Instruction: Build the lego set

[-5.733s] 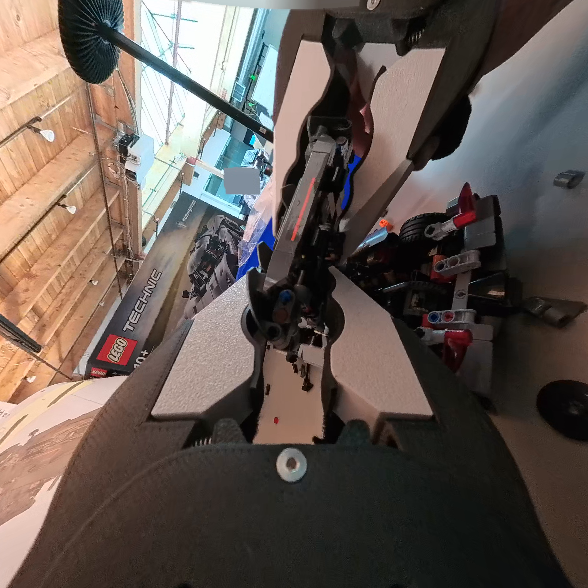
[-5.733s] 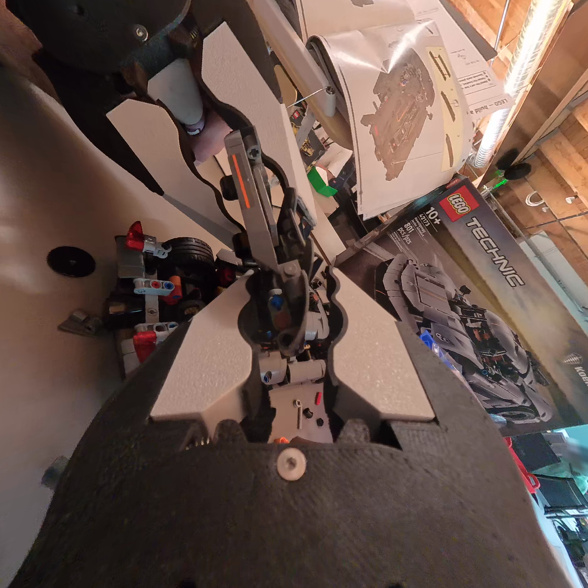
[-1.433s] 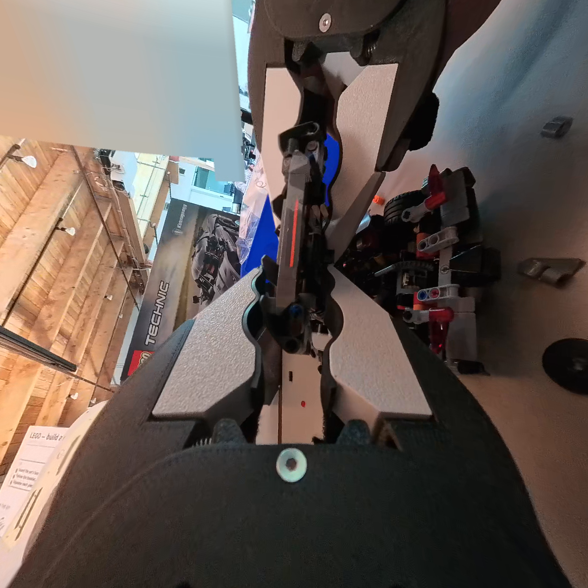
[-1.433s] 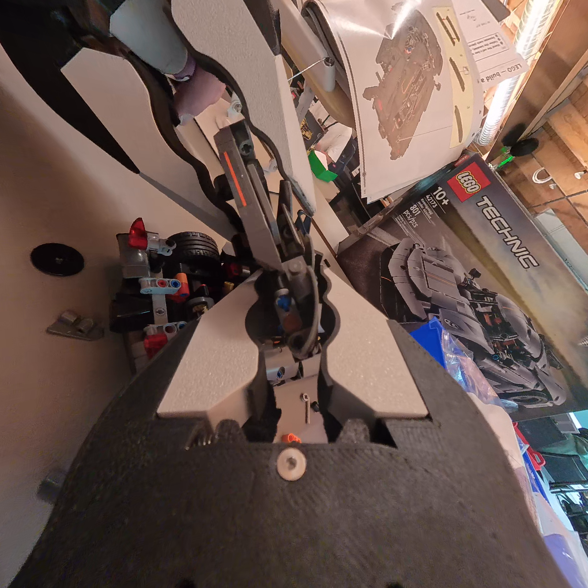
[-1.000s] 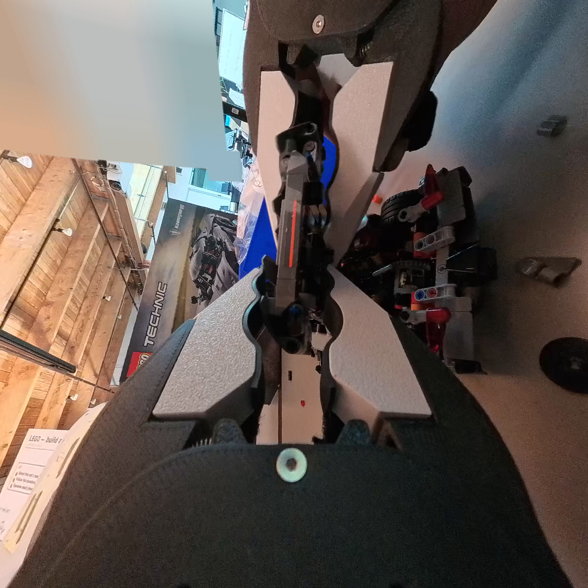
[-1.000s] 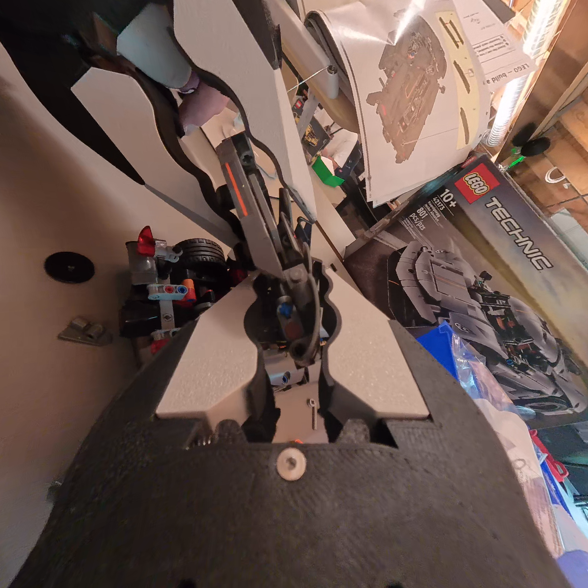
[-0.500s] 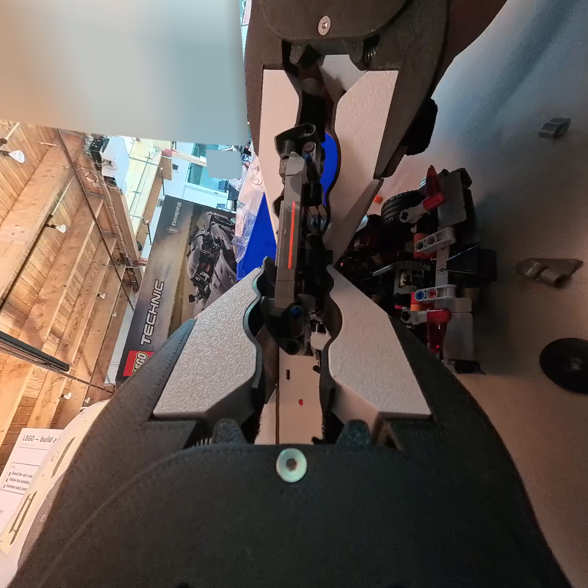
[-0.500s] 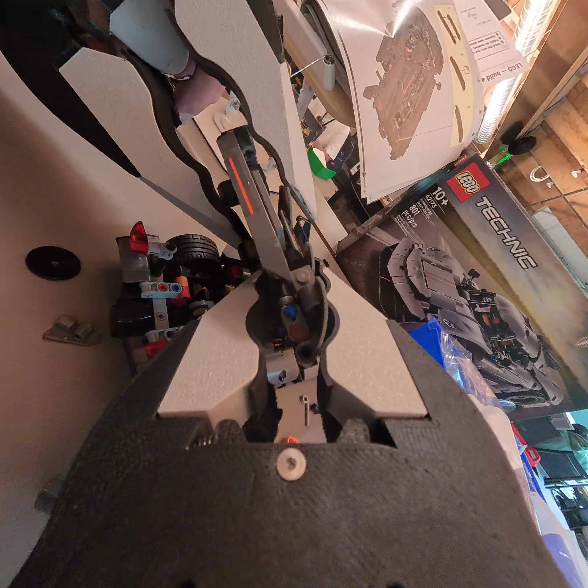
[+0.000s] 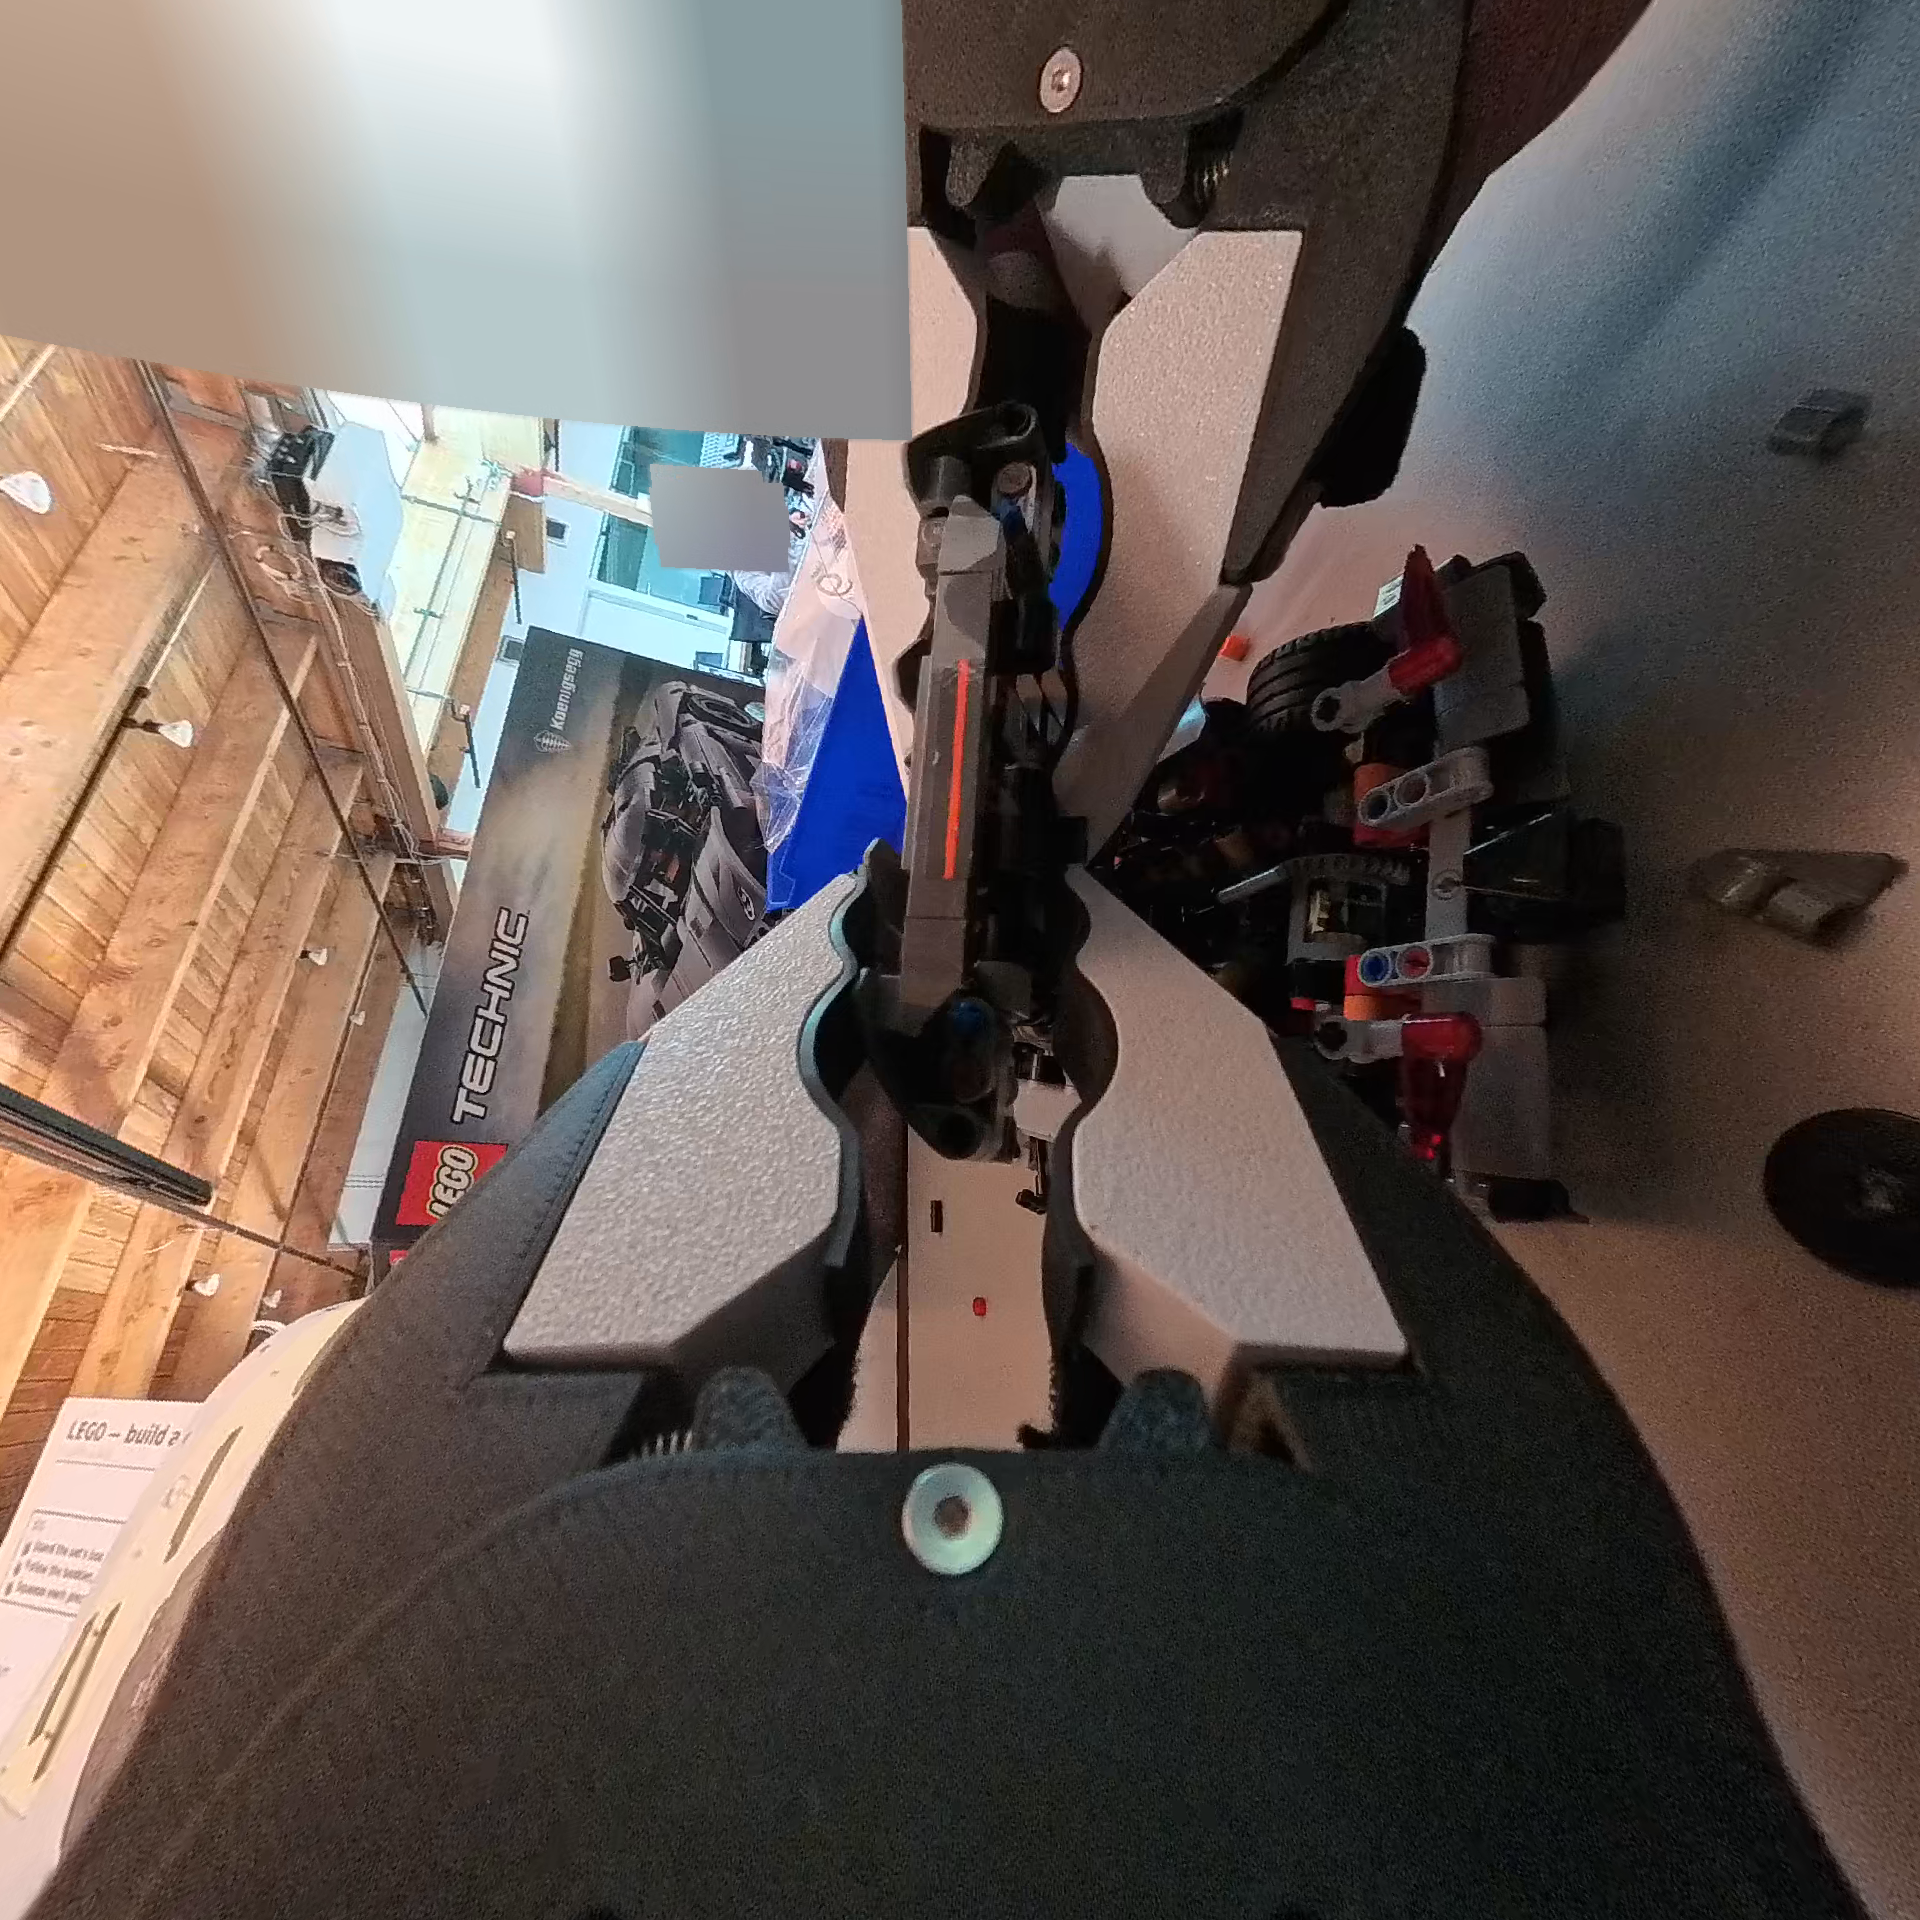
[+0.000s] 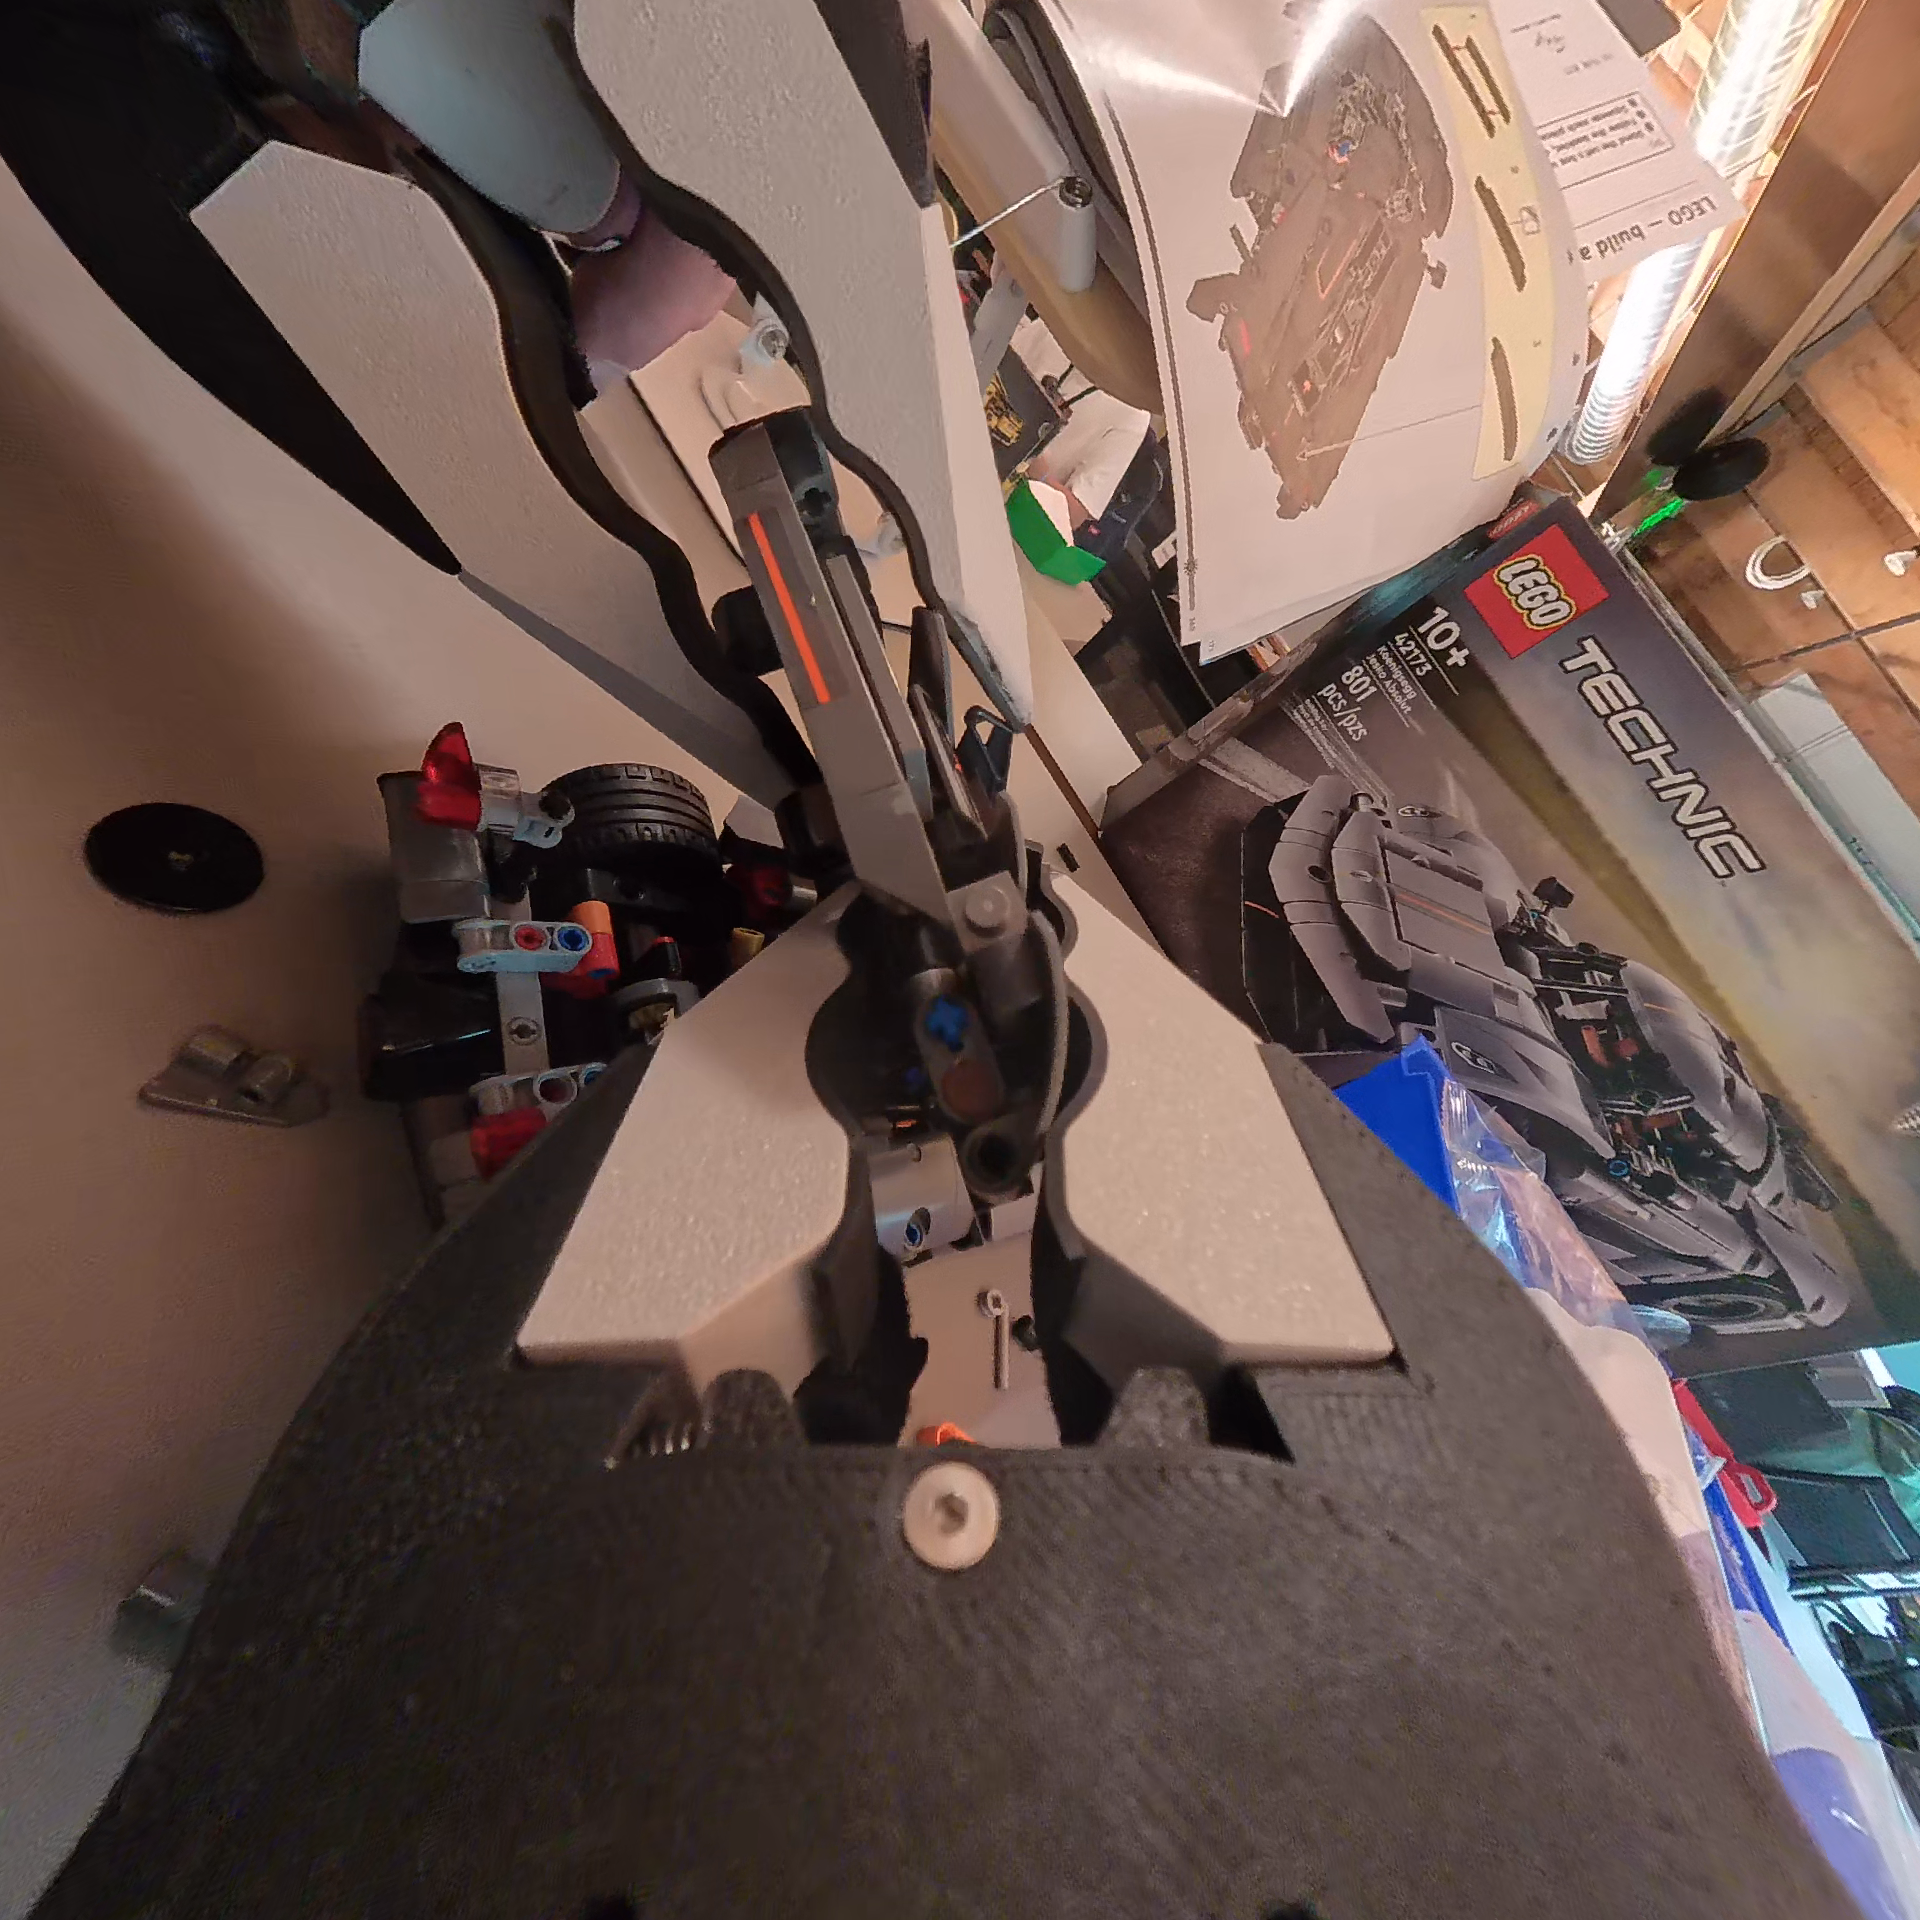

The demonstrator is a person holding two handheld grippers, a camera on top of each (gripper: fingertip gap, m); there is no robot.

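A long grey Lego assembly with an orange stripe [image 9: 951, 790] is held in the air between both grippers, one at each end. My left gripper [image 9: 971, 935] is shut on its near end, where a blue pin and black connectors show. The right gripper [image 9: 1081, 540] closes on the far end from above. In the right wrist view, my right gripper [image 10: 951, 935] is shut on the same assembly [image 10: 831, 707], and the left gripper's white fingers [image 10: 416, 343] clamp the other end. The partly built car chassis [image 9: 1434, 862] lies on the table behind it and also shows in the right wrist view [image 10: 540, 935].
The Lego box [image 10: 1558, 831] stands at the table's side, also in the left wrist view [image 9: 582, 852]. An instruction booklet [image 10: 1330, 260] hangs above. A black disc [image 9: 1860, 1195] and a loose grey piece [image 9: 1797, 894] lie by the chassis. Blue bags of parts [image 10: 1455, 1122] sit near the box. Less than 4 cm separates the two grippers' tips. The loose grey piece [image 9: 1797, 894] is about 11 cm from my left fingertips. My right wrist view [image 10: 215, 1056] looks at it from another angle.
Both grippers keep their hold on the grey assembly. They have shifted and tilted only slightly together; the chassis and loose parts have not moved.
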